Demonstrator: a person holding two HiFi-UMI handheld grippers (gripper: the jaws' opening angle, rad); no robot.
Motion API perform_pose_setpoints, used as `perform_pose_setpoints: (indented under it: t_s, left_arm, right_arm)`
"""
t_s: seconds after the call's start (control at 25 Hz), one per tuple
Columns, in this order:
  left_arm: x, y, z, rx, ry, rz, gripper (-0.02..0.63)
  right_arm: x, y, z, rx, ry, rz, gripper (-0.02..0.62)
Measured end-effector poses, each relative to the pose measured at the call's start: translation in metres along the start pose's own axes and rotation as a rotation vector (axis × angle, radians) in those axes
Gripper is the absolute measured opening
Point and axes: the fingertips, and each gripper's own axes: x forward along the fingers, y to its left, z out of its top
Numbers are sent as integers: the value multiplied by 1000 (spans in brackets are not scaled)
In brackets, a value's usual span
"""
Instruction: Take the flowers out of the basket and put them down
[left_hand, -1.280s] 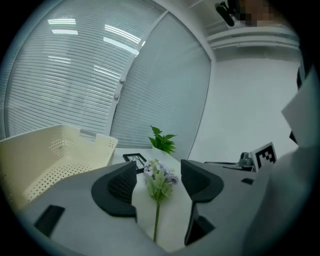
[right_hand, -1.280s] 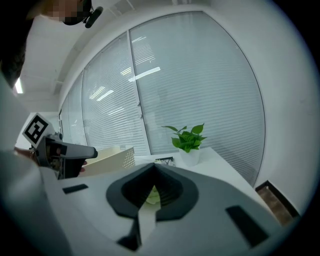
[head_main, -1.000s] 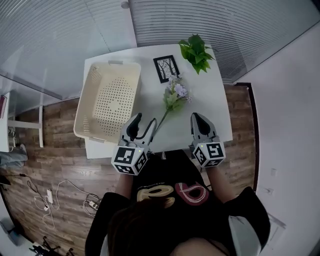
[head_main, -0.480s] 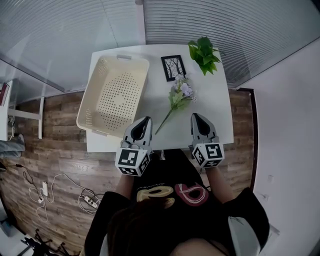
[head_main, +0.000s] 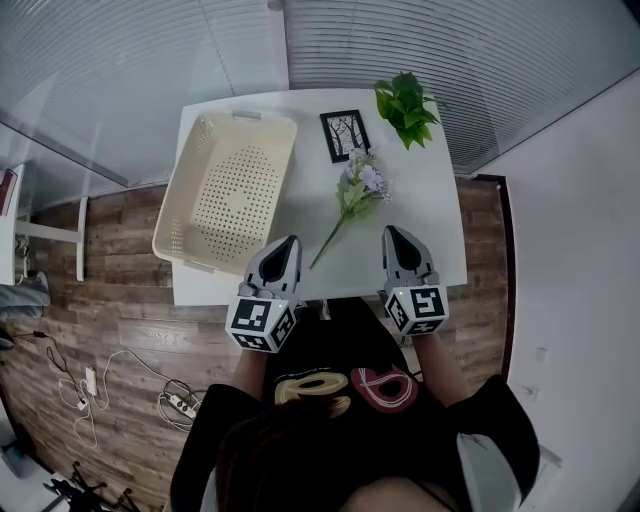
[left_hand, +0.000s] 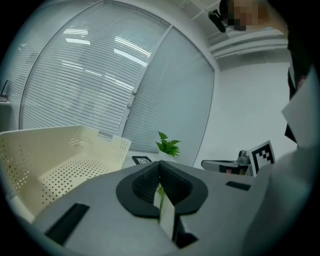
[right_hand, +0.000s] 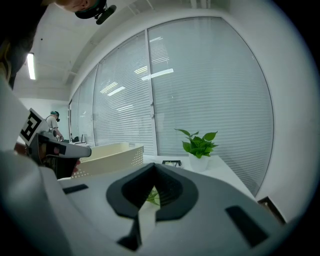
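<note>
- From the head we look steeply down, well above the white table (head_main: 420, 215); the whole tabletop fits in view;
- The left gripper (head_main: 290, 242) camera carries us low across the tabletop, the basket (left_hand: 30, 145) close at left;
- The right gripper (head_main: 392, 233) camera does likewise; both share the potted plant (left_hand: 167, 146) and window blinds (left_hand: 90, 75) ahead.

Bright, even indoor light; soft shadows; lamp glare on blinds (left_hand: 125, 47); fisheye bend, dark corners in gripper views

flowers (head_main: 358, 187): on the table (head_main: 425, 215), ahead, between left gripper (head_main: 289, 242) and right gripper (head_main: 393, 233)
basket (head_main: 228, 190): ahead-left of left gripper
plant (head_main: 405, 106): far beyond right gripper
</note>
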Motion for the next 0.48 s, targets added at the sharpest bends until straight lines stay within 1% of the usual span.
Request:
perform_pose_setpoints:
  t_s: [0.16, 0.32, 0.48]
  left_arm:
    - [2, -1, -4, 17, 7, 1, 17]
    - [2, -1, -4, 3, 8, -6, 17]
    - [3, -1, -4, 10, 12, -4, 17]
  right_arm:
    - [1, 1, -4, -16, 13, 2, 9]
    - [1, 3, -5, -30, 17, 7, 9]
    - [3, 1, -6, -9, 13, 13, 9]
